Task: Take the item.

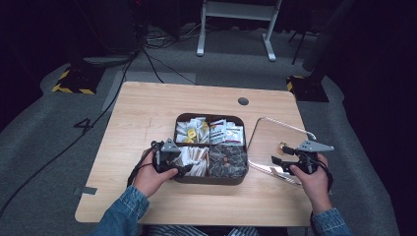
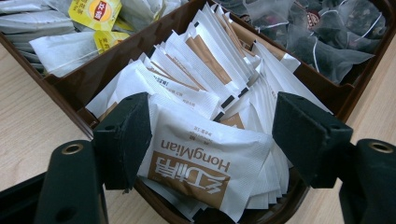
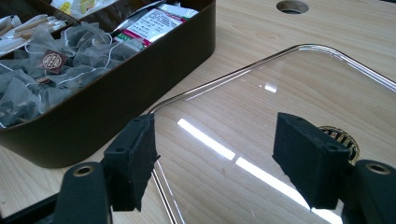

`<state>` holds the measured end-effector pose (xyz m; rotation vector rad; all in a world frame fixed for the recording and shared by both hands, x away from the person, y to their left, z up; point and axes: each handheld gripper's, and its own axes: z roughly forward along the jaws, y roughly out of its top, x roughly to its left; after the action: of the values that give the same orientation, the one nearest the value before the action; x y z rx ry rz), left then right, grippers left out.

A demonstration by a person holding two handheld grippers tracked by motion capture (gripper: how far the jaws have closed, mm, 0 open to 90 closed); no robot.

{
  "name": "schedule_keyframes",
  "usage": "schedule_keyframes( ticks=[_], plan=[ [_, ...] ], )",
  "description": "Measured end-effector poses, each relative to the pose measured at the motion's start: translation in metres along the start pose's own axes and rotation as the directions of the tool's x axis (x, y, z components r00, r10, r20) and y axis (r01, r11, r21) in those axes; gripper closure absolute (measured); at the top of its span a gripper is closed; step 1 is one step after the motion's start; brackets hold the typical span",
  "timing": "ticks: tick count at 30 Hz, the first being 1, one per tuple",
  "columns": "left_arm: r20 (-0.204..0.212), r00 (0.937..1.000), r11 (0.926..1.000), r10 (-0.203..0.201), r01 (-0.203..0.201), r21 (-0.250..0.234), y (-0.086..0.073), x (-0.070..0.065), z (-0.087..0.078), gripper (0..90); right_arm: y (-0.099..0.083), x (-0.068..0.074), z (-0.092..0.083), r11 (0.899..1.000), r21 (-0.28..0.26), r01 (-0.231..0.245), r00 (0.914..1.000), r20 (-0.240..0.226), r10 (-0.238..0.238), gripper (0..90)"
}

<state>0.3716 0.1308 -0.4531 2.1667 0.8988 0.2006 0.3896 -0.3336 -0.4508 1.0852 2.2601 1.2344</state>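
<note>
On the bench (image 1: 147, 128) a brown four-compartment box (image 1: 210, 180) is sat near the middle, with its clear lid (image 1: 275, 137) laid flat just to the right of it. The near-left compartment is packed with white-and-brown sachets (image 2: 210, 88), and the left gripper (image 2: 212, 140) is parked right over them, released, with the top sachet (image 2: 205, 158) lying between the jaws; the left pad looks to be brushing its edge, but no squeeze can be seen. The right gripper (image 3: 215, 158) is held open above the lid, nothing clamped.

For a clean pick, probably only that top sachet should be pinched, by its short edges, then lifted straight up so the neighbours aren't dragged out.

Hard to tell: the print on the sachets can barely be read, the dark tea bags (image 3: 32, 88) in the near-right compartment are murky, and the lid's near edge is cut off in the right gripper view.
</note>
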Motion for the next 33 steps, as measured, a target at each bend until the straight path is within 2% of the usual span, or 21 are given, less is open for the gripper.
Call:
schedule_keyframes(
  ticks=[7,14,17,20,21,26,29,33],
  plan=[
    [-0.01,0.9999,0.9999,0.006,-0.006,0.015,0.001,-0.002,0.005,29.7,0.0,0.001,-0.002,1.0,-0.006,0.0,1.0,0.001,0.0,31.0],
    [-0.029,0.9995,0.9993,0.007,-0.006,0.036,0.001,-0.003,0.007,34.8,0.001,0.005,-0.001,1.0,-0.009,0.018,0.9998,-0.006,-0.018,31.4],
    [-0.017,0.9998,0.9994,-0.011,0.012,0.032,0.001,-0.001,0.005,37.5,0.002,0.007,-0.002,1.0,-0.014,0.025,0.9996,-0.01,-0.025,31.4],
    [0.004,0.9995,0.999,-0.032,0.032,0.03,0.0,0.002,0.001,44.4,0.002,0.007,-0.001,1.0,-0.013,0.026,0.9996,-0.013,-0.026,31.5],
    [0.024,0.9988,0.9986,-0.043,0.042,0.031,0.0,0.002,0.0,50.3,0.002,0.007,-0.001,1.0,-0.013,0.026,0.9996,-0.013,-0.026,31.5],
    [0.038,0.9983,0.9985,-0.045,0.043,0.032,0.0,0.002,-0.002,61.7,0.002,0.008,0.0,1.0,-0.011,0.029,0.9994,-0.018,-0.029,31.6],
    [0.055,0.9976,0.9987,-0.042,0.04,0.033,0.001,0.001,-0.003,69.8,0.002,0.009,0.001,1.0,-0.006,0.029,0.9994,-0.021,-0.029,31.6],
    [0.055,0.9984,0.9987,-0.009,0.006,0.051,0.003,-0.002,-0.007,78.0,0.001,0.009,0.002,1.0,-0.004,0.028,0.9994,-0.022,-0.028,31.6]
  ],
)
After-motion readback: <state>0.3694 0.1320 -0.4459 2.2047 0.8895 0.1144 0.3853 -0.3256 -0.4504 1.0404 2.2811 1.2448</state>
